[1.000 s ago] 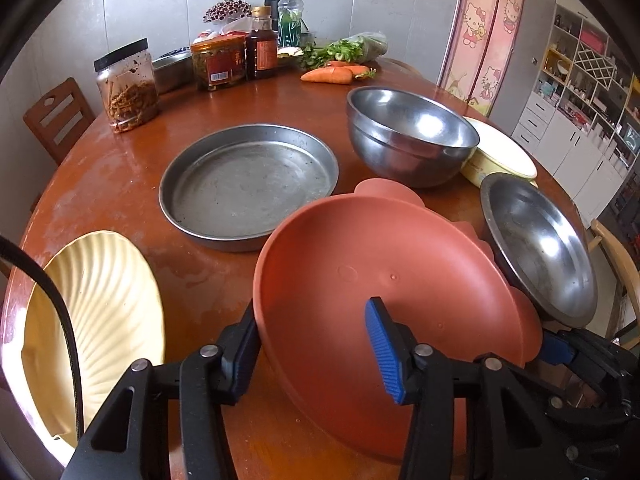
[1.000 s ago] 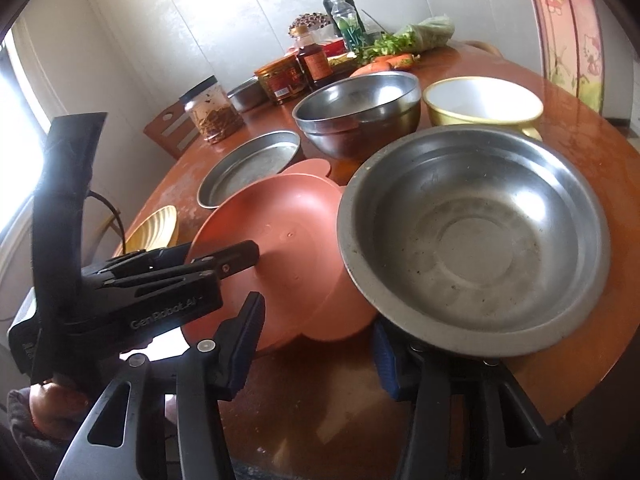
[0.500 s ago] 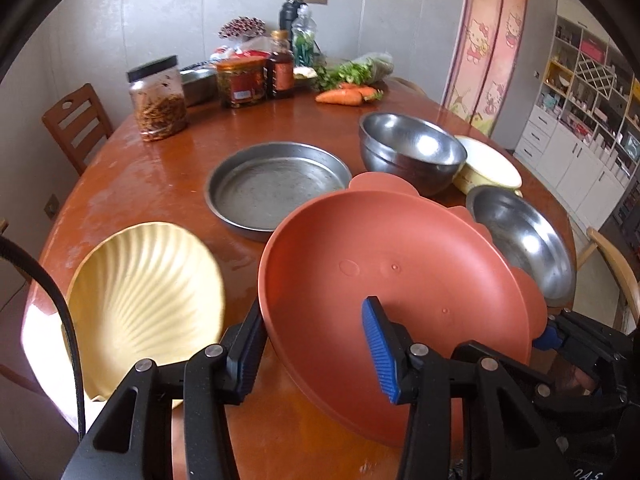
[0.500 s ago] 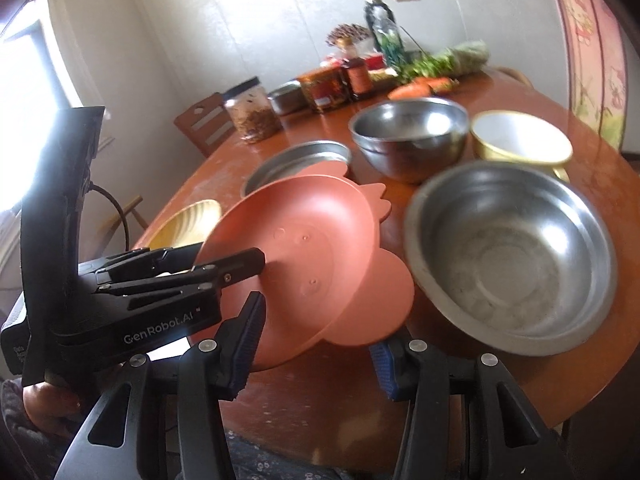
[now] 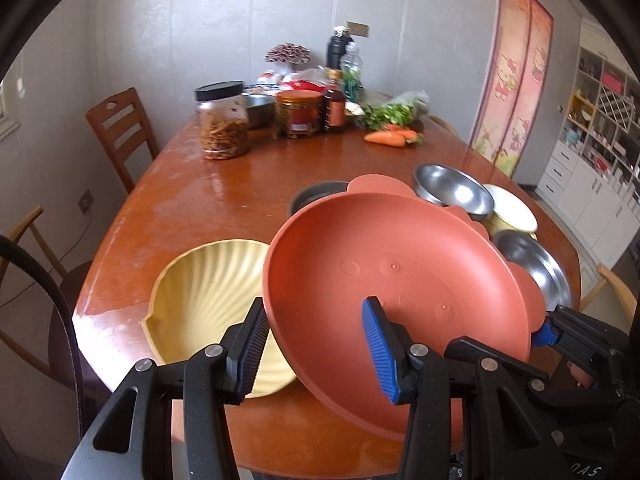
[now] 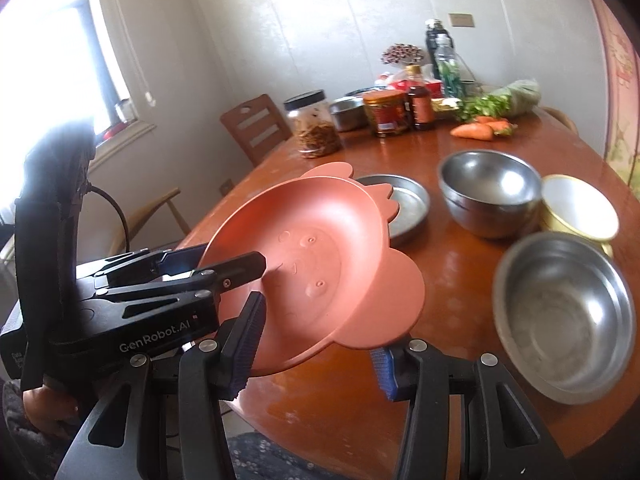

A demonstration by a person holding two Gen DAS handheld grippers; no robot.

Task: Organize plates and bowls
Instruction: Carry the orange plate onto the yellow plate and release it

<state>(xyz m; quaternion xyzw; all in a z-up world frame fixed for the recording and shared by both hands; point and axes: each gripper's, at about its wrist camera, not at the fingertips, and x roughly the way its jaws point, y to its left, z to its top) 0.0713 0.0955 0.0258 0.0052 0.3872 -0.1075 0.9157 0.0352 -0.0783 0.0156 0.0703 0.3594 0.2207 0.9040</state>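
Note:
My left gripper (image 5: 316, 348) is shut on the near rim of an orange animal-shaped plate (image 5: 396, 280), held tilted above the table; it also shows in the right wrist view (image 6: 304, 260). A yellow shell-shaped plate (image 5: 212, 292) lies on the table just left of and below it. My right gripper (image 6: 316, 356) is open and empty, just below the orange plate's lower edge. On the table lie a flat steel pan (image 6: 404, 204), a deep steel bowl (image 6: 490, 196), a yellow-rimmed bowl (image 6: 580, 210) and a wide steel bowl (image 6: 564, 320).
Jars, bottles, greens and carrots (image 5: 390, 138) stand at the far end of the round wooden table (image 5: 248, 184). Wooden chairs (image 5: 120, 128) stand on the left. White shelving (image 5: 600, 140) is at the right.
The left gripper has lifted the orange plate up and leftward, toward the yellow shell plate. The right gripper has pulled back from the wide steel bowl.

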